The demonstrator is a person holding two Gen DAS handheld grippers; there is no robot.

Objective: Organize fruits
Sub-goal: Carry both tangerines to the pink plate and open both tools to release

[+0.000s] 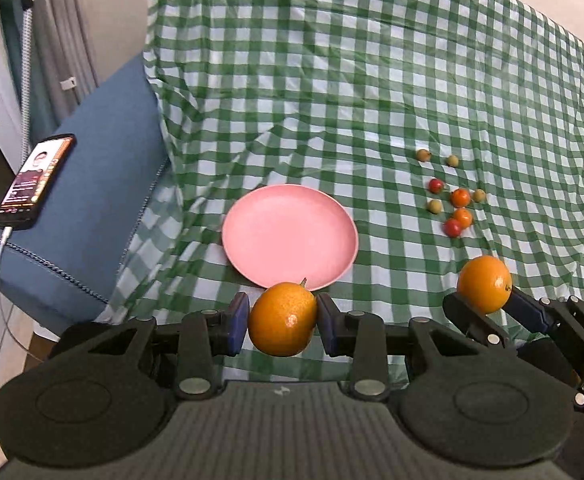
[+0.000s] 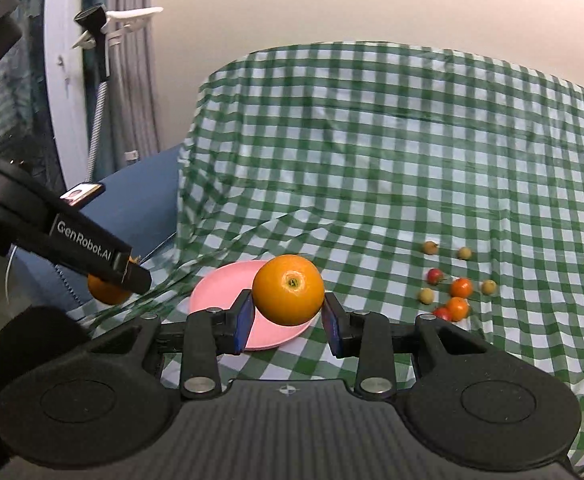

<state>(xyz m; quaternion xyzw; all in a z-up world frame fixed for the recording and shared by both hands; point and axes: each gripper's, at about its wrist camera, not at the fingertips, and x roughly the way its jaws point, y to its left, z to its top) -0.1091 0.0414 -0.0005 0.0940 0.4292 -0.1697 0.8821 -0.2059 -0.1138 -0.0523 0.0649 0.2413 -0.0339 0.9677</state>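
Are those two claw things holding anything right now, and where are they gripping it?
Yes. The left gripper pinches an orange with a stem by its opposite sides; the right gripper likewise squeezes another orange across its middle.

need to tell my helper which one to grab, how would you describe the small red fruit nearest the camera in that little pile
Start at the green checked tablecloth and find the pink plate; right of it lies a cluster of small fruits. The one meant is the red fruit at the cluster's near edge, touching an orange-coloured one. The only other red fruit sits farther back.
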